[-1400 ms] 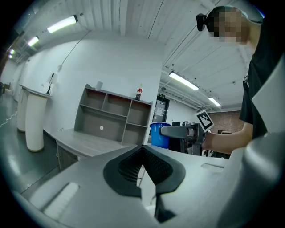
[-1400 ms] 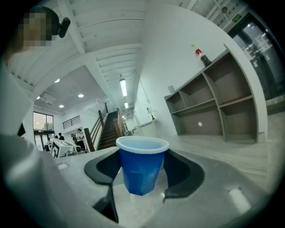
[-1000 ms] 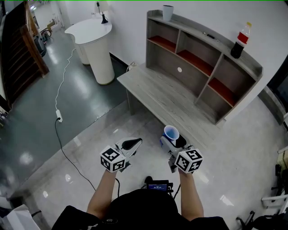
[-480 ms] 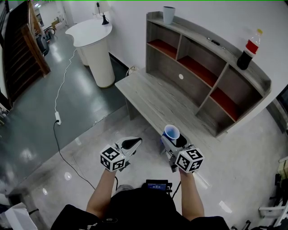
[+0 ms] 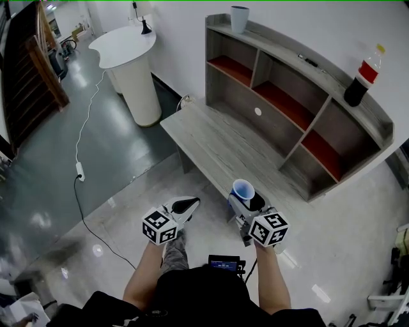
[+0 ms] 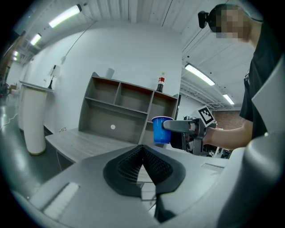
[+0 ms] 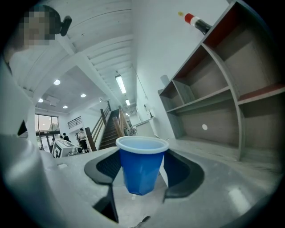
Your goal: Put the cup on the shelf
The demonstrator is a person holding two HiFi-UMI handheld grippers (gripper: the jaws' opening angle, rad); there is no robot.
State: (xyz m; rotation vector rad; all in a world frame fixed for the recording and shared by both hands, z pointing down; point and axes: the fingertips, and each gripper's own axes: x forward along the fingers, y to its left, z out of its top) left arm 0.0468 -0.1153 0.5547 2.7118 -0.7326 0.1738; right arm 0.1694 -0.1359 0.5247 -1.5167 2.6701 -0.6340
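A blue cup [image 5: 243, 190] stands upright between the jaws of my right gripper [image 5: 248, 199], which is shut on it; in the right gripper view the cup [image 7: 141, 164] fills the gap between both black pads. My left gripper [image 5: 186, 205] is held level beside it at the left, shut, with nothing in it [image 6: 143, 151]. From the left gripper view the cup [image 6: 160, 130] shows at the right, in front of the shelf. The grey shelf [image 5: 287, 83] with red-floored compartments stands on a grey desk [image 5: 217, 144] ahead of both grippers.
On the shelf's top sit a grey cup [image 5: 239, 18] at the left end and a cola bottle [image 5: 362, 76] at the right. A white round counter [image 5: 128, 57] stands to the left, and a white cable [image 5: 80, 159] runs across the floor. Stairs [image 5: 29, 70] lie at far left.
The desk and shelf have come nearer and lower in the head view as the person walks toward them. Both grippers keep their pose, the cup still held.
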